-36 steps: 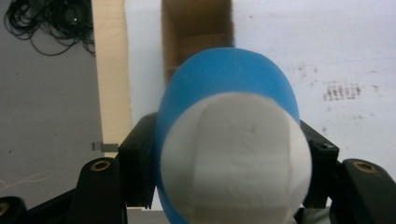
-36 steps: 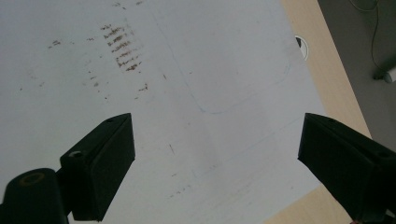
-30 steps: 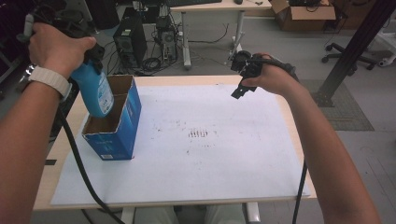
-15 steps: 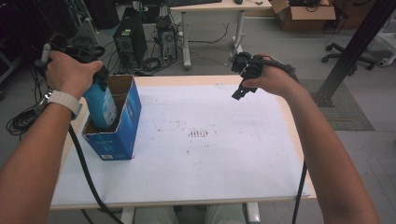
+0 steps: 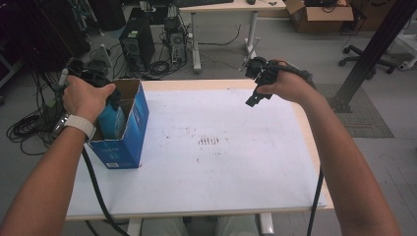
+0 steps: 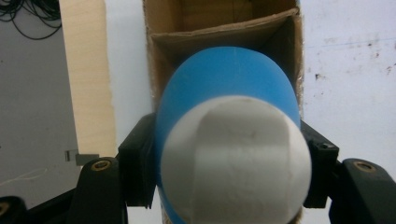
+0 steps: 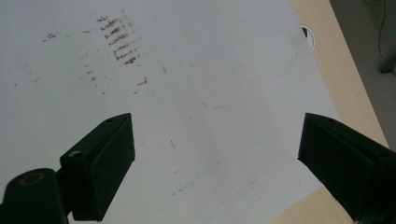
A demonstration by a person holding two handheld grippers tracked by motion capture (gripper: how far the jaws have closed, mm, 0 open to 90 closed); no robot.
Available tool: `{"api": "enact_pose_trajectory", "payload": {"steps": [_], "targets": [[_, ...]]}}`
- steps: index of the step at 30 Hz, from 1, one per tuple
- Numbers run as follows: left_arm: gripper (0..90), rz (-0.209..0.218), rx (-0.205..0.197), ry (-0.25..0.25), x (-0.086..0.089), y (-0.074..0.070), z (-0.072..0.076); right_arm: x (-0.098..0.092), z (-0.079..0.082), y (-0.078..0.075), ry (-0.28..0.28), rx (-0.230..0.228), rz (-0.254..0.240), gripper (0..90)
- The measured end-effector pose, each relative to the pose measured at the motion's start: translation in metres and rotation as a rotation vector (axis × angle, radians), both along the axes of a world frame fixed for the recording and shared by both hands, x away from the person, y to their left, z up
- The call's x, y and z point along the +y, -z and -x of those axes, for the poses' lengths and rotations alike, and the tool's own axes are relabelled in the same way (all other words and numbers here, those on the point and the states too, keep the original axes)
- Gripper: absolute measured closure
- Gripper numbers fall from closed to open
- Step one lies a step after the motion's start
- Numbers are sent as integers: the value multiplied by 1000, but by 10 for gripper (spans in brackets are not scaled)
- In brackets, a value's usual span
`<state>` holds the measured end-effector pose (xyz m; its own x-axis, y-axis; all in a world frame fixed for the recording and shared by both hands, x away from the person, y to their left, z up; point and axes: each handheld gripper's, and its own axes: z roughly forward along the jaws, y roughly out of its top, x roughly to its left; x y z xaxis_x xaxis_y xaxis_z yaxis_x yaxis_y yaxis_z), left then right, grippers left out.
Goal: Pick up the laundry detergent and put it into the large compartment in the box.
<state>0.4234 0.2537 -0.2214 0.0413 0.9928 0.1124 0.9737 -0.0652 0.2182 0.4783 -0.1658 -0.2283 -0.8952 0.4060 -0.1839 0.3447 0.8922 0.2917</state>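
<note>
Two tongs: left tongs (image 6: 229,158) gripping blue white-capped plastic bottle (image 6: 229,140), lowering into open blue cardboard box (image 5: 129,132) — keep it centred off the flaps; right tongs (image 7: 215,163) hanging open, idle.

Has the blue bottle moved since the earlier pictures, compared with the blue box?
Yes. The blue bottle, held by the left gripper, has gone down into the blue box; earlier it stood higher above the box's rim.
</note>
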Motion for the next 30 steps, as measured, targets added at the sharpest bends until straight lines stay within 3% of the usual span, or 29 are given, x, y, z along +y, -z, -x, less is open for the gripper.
{"api": "enact_pose_trajectory", "payload": {"steps": [8,14,30], "targets": [[373,7,-16,6,0,20,1,2,0,2,3,5,5,107],[373,2,-8,8,0,33,0,2,-1,3,2,7,7,107],[372,2,3,10,3,52,0,3,-2,7,1,16,12,107]]}}
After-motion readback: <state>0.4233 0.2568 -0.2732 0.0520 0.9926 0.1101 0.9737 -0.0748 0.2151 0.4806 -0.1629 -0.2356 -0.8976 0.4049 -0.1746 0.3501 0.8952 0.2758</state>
